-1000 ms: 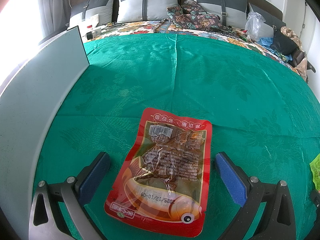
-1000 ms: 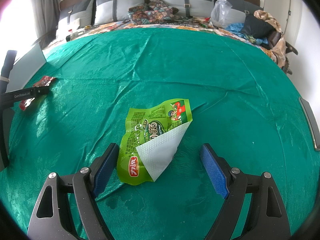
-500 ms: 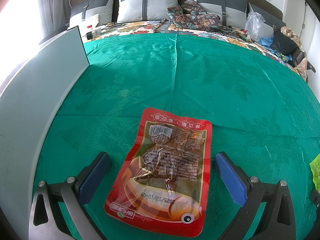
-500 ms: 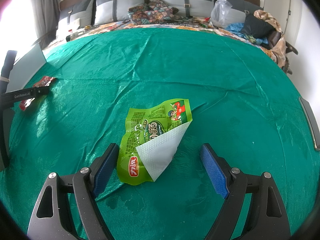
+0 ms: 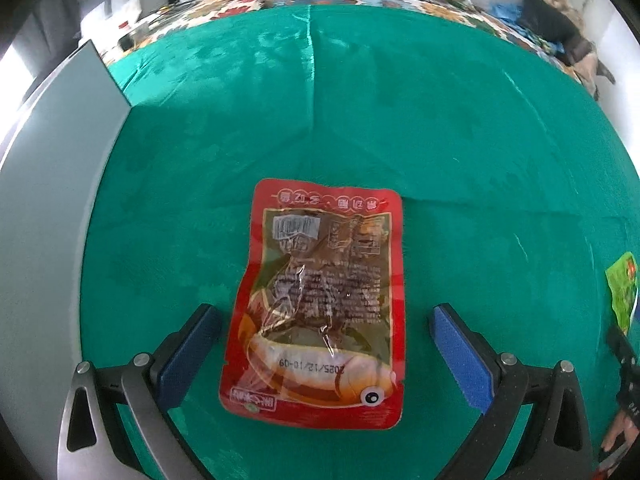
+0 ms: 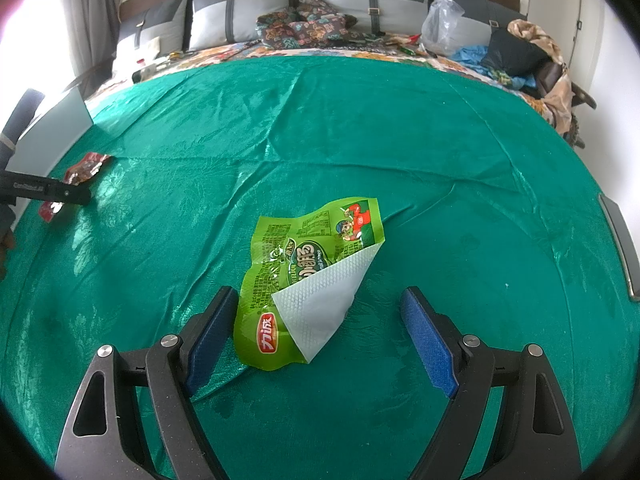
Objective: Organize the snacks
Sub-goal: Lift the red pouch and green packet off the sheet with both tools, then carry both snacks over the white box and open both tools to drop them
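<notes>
Green satin bedcover carries a flat red foil snack pouch between the gaping left gripper; right gripper, equally agape, straddles a crumpled green snack packet; both probably light, slippery; pinch edges.

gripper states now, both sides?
Left hand-held gripper: open, straddling the red packet.
Right hand-held gripper: open, around the green packet.

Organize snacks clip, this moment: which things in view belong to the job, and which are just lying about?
Belongs to the job:
- red snack packet, flat between the open left gripper
- green snack packet, corner folded over, between the open right gripper
- grey box at the left, probably the bin

Lying about:
- pillows
- clear plastic bag
- patterned cloth
- green cloth, just the surface
</notes>
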Demonstrator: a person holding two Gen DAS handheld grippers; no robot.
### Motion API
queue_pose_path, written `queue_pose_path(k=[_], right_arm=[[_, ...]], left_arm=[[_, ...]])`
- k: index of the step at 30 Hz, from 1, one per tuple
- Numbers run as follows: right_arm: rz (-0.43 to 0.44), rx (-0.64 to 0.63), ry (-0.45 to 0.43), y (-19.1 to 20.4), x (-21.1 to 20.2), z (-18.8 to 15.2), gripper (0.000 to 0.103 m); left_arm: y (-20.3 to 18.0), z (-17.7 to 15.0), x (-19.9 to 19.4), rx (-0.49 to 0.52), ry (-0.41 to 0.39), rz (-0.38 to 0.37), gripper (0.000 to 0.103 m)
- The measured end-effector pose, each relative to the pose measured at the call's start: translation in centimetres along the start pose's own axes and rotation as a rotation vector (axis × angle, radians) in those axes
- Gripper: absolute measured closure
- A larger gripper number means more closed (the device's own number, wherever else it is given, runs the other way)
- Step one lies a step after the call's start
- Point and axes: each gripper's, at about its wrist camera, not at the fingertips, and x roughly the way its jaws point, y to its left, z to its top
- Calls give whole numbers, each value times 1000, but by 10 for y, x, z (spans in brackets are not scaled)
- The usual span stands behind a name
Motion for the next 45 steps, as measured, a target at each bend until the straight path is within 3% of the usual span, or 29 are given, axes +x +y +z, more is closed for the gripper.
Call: queue_pose_path(k=[2,3,4,5,7,9,10,11,12,13,16,21,32,37,45], right_arm=[[0,1,0,0,0,0,17],[0,1,0,0,0,0,17],[1,1,0,0,0,0,17],[4,4,1,0,0,0,16],[1,1,31,0,2,4,17],[3,14,102,1,6,14,19],[11,3,122,2,8,19,22],[13,-9,130,2,8,22,46],[25,-21,130,2,7,27,51],[43,-9,145,0,8,29,51],[88,28,161,-9,2,29,52],[183,136,112,-24,-31,22,52],[276,232,63,-26,-66,8,51],[313,233,52,-18,-74,5,51],[352,225,47,-6,-81,7,51]], left_arm=[[0,1,0,12,16,-6,0],[0,2,-1,13,16,-8,5],[-1,1,-4,20,0,-11,13],[-5,1,-10,41,-31,-19,36],[-16,-2,-16,96,-43,7,46],[-23,-9,-21,132,-64,40,63],[-23,-13,-26,122,-75,29,66],[-20,-16,-29,99,-73,-4,75],[-16,-20,-33,79,-84,-45,100],[-13,-25,-37,61,-79,-57,103],[-7,-45,-45,36,-98,-89,103],[5,-73,-64,16,-156,-141,103],[30,-88,-109,22,-225,-169,103],[38,-99,-126,11,-250,-178,103],[43,-112,-161,-27,-319,-260,103]])
